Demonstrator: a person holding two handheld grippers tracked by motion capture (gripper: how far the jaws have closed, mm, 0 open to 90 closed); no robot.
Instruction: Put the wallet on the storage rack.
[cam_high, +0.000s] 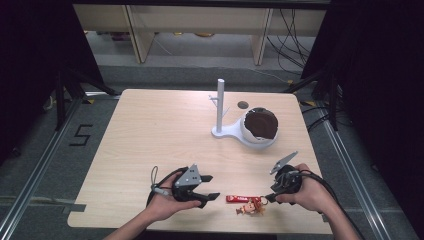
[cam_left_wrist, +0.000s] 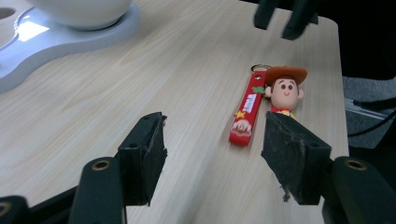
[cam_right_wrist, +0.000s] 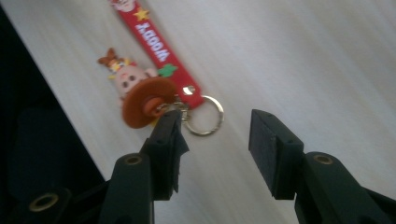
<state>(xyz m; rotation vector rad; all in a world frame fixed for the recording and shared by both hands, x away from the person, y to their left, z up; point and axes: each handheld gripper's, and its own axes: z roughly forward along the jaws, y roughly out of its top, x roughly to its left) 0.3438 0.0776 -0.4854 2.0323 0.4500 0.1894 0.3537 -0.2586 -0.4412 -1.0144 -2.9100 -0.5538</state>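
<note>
Left gripper (cam_high: 212, 187) jaws apart, low over table; right gripper (cam_high: 265, 199) jaws apart, angled down.

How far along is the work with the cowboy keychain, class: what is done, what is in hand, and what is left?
Done: nothing visible; the cowboy keychain lies flat on the table, and the white peg stand is bare. In hand: the right gripper stands open at the key ring, gripping nothing; the left gripper is open nearby. Left: probably gripping and lifting it, perhaps to hang it.

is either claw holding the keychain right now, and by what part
Nothing is held. The right claw stands open beside the keychain, its ring lying free on the table; the left claw is open too.
</note>
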